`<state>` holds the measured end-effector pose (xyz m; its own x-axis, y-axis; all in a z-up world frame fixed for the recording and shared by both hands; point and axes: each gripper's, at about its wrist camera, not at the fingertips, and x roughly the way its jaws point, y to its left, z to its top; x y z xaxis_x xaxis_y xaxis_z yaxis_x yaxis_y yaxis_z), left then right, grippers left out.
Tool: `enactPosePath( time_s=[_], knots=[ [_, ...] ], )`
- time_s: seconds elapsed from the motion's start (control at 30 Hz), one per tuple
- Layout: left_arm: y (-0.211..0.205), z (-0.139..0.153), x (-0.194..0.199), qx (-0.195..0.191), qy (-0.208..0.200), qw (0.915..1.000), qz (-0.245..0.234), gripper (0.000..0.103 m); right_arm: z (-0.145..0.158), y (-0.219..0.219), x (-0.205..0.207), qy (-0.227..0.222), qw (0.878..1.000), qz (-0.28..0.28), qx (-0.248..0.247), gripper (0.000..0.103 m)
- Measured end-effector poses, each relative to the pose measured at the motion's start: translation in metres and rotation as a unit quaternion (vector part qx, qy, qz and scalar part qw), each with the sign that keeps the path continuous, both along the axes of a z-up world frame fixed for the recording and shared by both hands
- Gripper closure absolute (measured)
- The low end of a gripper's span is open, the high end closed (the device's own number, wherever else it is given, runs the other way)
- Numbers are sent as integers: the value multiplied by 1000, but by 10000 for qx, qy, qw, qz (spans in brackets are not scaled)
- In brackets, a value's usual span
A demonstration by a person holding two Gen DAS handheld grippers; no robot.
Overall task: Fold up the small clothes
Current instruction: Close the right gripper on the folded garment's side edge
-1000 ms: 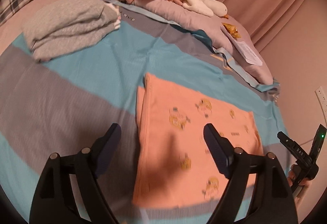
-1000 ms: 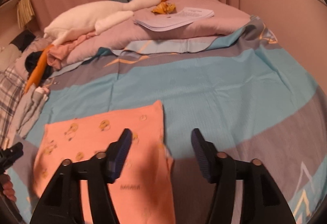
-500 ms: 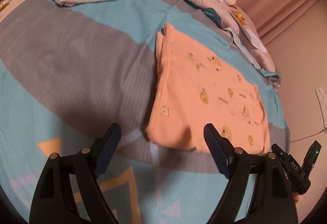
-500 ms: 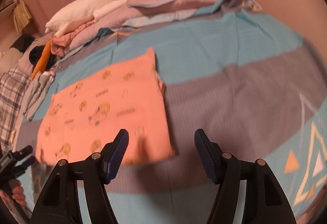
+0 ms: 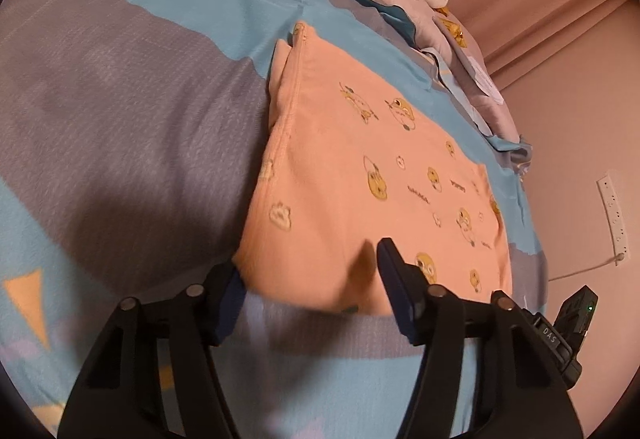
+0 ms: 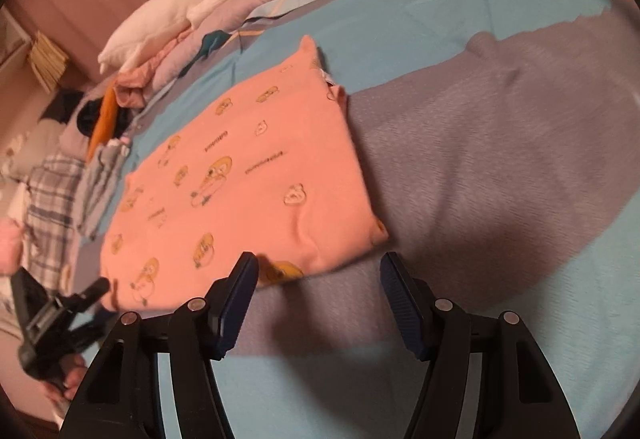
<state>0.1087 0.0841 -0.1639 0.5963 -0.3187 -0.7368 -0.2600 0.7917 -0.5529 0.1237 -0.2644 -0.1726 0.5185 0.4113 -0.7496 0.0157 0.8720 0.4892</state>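
- Folded orange cartoon-print garment (image 5: 352, 175) lies flat on blue-and-grey bedspread (image 5: 120, 127).
- Left gripper (image 5: 308, 291), jaws just narrowing, straddles its near hem, gripping nothing.
- Right gripper (image 6: 318, 295) open, empty.

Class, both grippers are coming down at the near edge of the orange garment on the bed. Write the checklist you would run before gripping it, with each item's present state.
1. Orange garment lies flat on the bedspread: ok.
2. Left gripper straddles the near left corner; its jaws have just been closing, pads not yet pressing: ok.
3. Right gripper near the right corner, open: ok, but its right finger sits over bare bedspread.
4. All layers caught at each corner: cannot tell.
5. Space beyond the garment for folding: ok.
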Motion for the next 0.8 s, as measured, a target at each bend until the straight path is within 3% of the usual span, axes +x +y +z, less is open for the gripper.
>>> enactPosePath(
  time_s=[0.17,0.23,0.3,0.37,0.47,0.8],
  knots=[
    [-1,-2,13,49,-4,10000,52,60,-6,0,13,27,9990,-100,425,54],
    [-1,-3,17,64,4,9999,96,78,-6,2,17,5,9990,-78,432,61],
    [0,-5,19,-31,7,10000,79,88,-6,6,21,-11,9996,-84,287,81],
    [-1,-2,18,-11,-9,9999,128,90,-6,7,23,-7,9997,-86,212,89],
    [-3,7,14,131,-116,9998,104,92,2,6,18,-109,9998,-110,139,93],
    [-13,45,-20,464,-522,9975,-93,93,41,2,-9,-625,9980,129,-39,95]
  ],
)
